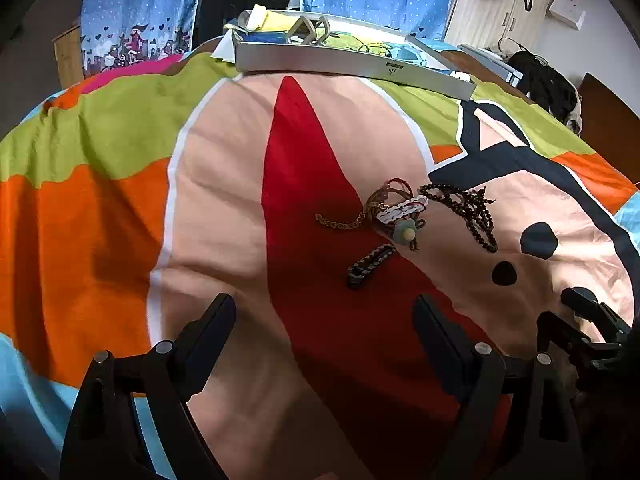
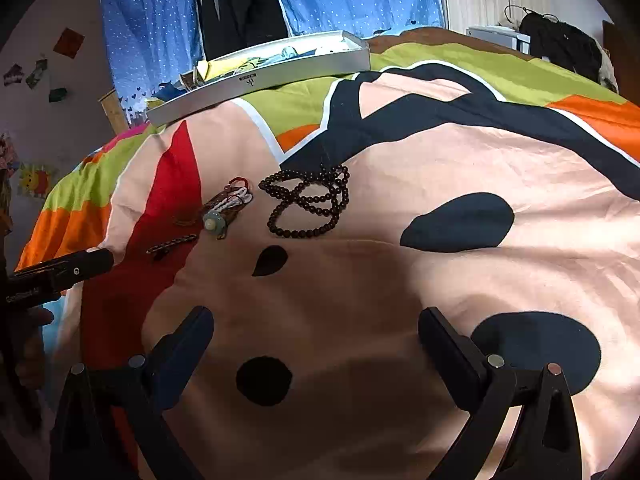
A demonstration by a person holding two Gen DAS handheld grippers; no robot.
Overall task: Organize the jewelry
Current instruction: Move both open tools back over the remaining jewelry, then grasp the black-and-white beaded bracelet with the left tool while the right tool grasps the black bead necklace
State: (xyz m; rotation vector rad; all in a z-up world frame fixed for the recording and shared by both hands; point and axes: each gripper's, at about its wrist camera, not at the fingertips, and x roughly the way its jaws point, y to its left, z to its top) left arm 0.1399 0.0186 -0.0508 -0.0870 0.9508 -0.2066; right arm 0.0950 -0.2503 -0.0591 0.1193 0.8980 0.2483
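Jewelry lies in a loose pile on a colourful bedspread (image 1: 100,216). A dark bead necklace (image 1: 468,210) (image 2: 310,204) is coiled to the right. Left of it, tangled together, are red and white cord bracelets (image 1: 400,204) (image 2: 236,196), a gold chain (image 1: 340,222) and a pale flower charm (image 1: 407,233) (image 2: 212,222). A dark braided hair clip (image 1: 370,266) (image 2: 172,245) lies nearest. My left gripper (image 1: 324,320) is open, short of the clip, holding nothing. My right gripper (image 2: 316,332) is open above bare fabric, nearer than the necklace.
A long silver tray (image 1: 352,62) (image 2: 260,80) with assorted items sits at the far side of the bed. Blue dotted curtains (image 1: 136,4) hang behind. Dark clothes (image 1: 548,80) lie at the far right. The other gripper shows at each view's edge.
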